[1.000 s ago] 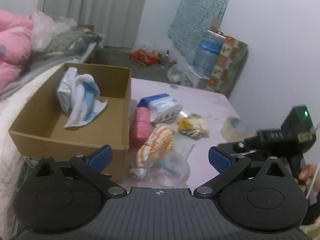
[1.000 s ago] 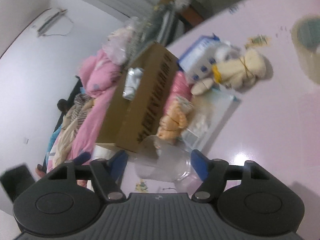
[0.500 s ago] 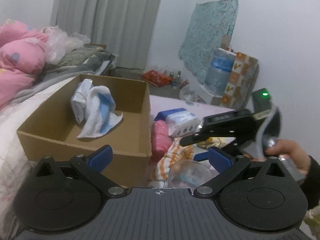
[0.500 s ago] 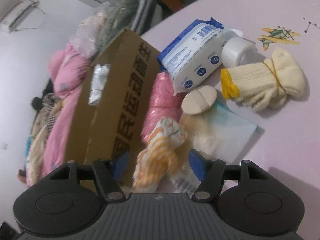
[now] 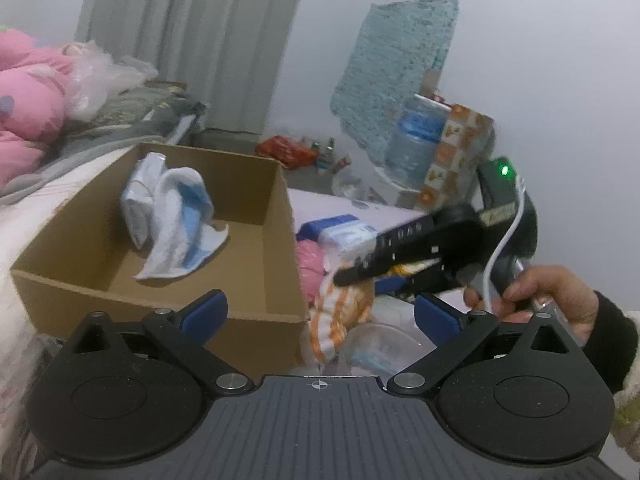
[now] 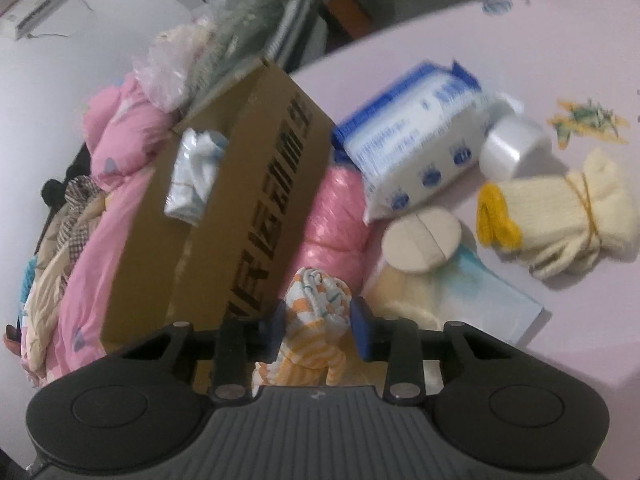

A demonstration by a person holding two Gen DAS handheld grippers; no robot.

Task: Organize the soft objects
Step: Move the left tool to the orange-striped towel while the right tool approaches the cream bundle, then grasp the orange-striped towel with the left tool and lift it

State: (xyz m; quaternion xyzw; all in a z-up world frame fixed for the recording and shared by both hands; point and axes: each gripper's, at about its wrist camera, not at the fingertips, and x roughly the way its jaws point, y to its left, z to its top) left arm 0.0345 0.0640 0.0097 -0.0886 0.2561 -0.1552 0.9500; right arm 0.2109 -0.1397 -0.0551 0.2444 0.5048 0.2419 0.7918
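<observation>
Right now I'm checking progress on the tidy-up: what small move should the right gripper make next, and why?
Probably lift the orange-striped cloth straight up. The right gripper has just been closing, and its fingers now pinch the cloth on both sides. The cloth lies on the table beside the cardboard box, whose wall it must clear before going in with the blue-and-white cloth.

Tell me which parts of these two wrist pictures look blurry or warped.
Left wrist view: the right claw is smeared by motion, while the cardboard box stays fairly sharp; walls curve from the fisheye. Right wrist view: the wipes pack and box lettering are soft, and the table edge bows.
</observation>
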